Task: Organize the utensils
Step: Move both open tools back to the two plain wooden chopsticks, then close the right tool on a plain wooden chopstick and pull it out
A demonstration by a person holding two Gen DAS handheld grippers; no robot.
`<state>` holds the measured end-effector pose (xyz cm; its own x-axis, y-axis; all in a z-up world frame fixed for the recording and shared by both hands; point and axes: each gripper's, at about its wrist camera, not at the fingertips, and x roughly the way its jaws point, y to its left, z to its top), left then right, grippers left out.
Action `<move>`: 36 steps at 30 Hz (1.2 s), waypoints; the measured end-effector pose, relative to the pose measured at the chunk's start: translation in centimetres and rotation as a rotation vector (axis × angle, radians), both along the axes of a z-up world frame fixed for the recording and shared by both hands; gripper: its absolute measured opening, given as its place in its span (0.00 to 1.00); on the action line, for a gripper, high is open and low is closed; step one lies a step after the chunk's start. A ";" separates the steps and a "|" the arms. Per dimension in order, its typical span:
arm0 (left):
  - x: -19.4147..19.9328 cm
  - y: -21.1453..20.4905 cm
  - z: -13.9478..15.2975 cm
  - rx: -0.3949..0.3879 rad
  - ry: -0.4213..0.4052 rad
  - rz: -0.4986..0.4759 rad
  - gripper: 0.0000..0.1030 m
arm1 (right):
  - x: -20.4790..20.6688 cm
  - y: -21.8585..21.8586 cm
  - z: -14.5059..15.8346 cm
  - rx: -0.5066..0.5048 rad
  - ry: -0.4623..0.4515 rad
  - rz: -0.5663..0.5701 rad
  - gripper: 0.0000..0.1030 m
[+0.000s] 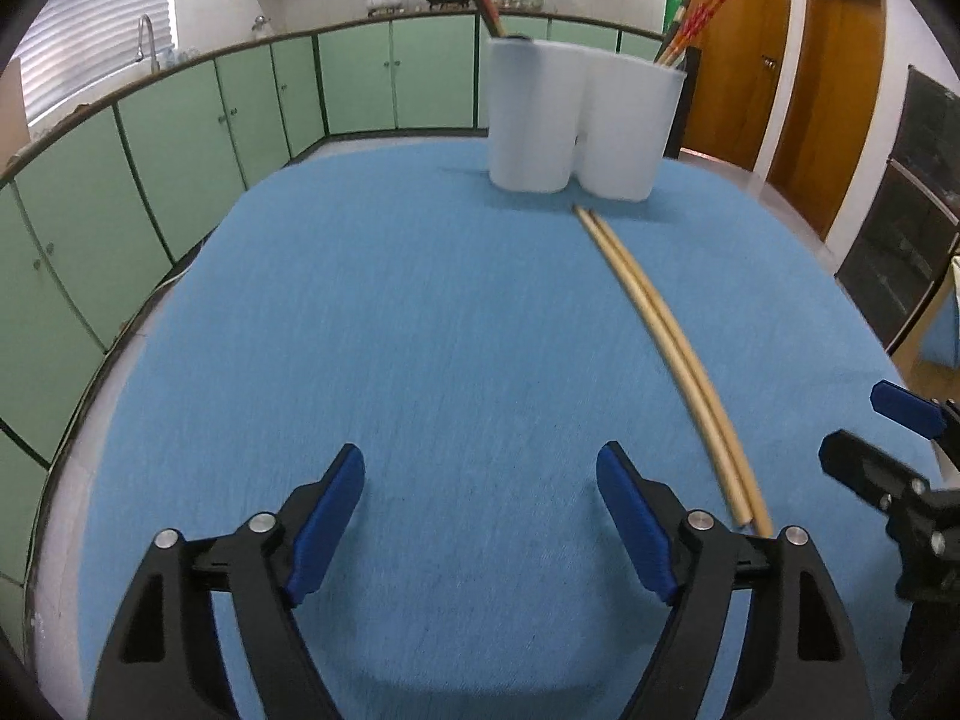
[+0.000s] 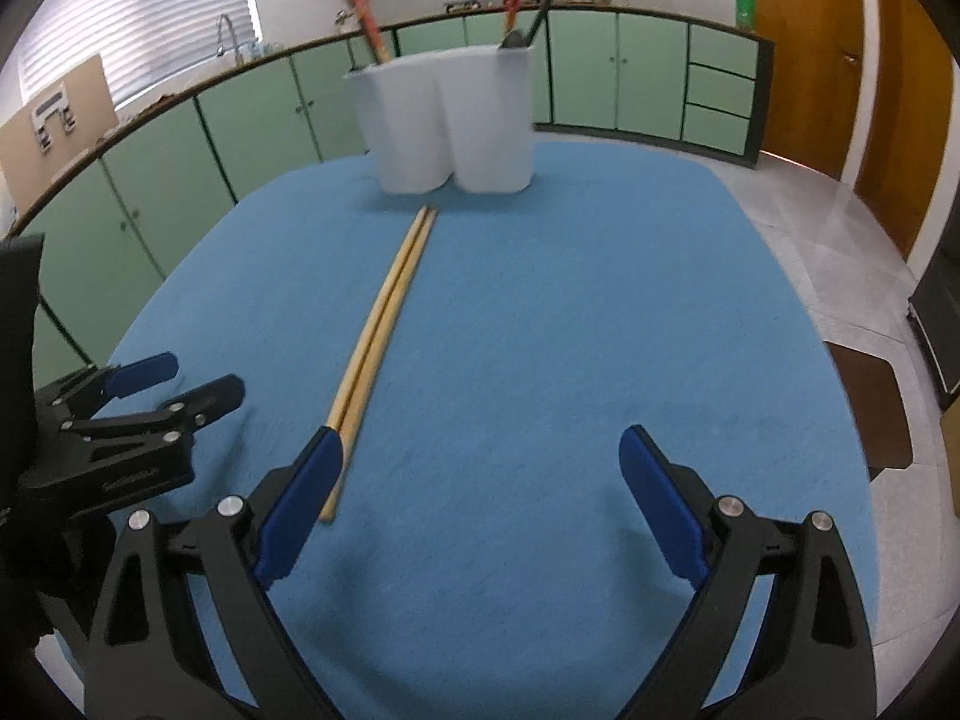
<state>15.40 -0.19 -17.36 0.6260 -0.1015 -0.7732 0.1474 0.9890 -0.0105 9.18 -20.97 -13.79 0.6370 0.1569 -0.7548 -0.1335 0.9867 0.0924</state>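
Where they lie side by side, pale wooden chopsticks (image 2: pixel 384 324) touch lengthwise.

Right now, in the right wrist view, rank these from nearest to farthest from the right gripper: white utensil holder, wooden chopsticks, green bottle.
From the right gripper:
1. Wooden chopsticks, left, beside its left finger.
2. White utensil holder, far end of the table.
3. Green bottle, back counter, right.

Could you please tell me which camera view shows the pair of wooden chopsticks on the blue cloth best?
The right wrist view: wooden chopsticks show nearly whole, only partly hidden. The left wrist view shows them too, with the near end behind a finger.
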 end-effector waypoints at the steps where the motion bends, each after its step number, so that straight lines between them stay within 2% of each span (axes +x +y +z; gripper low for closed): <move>1: -0.2 0.1 -0.2 0.004 0.009 0.002 0.77 | -0.2 0.3 -0.1 -0.002 0.004 0.007 0.88; 3: -0.3 0.3 -0.4 0.001 0.017 0.006 0.77 | -0.5 1.0 -0.4 -0.004 0.013 0.022 0.88; 15: -0.5 1.0 -0.4 -0.019 0.024 0.030 0.79 | -1.2 4.2 -1.5 -0.089 0.054 0.086 0.65; 26: -0.4 0.8 -0.3 -0.021 0.027 0.029 0.81 | -1.2 3.1 -1.5 -0.121 0.045 0.043 0.61; 32: -0.4 0.7 -0.3 -0.012 0.028 0.027 0.81 | -1.4 3.7 -1.6 -0.098 0.041 0.074 0.45; 34: -0.4 0.7 -0.3 -0.011 0.029 0.028 0.81 | -1.3 3.8 -1.5 -0.092 0.038 0.090 0.30; 36: -0.4 0.7 -0.3 -0.006 0.029 0.027 0.81 | -1.3 4.0 -1.5 -0.082 0.039 0.103 0.21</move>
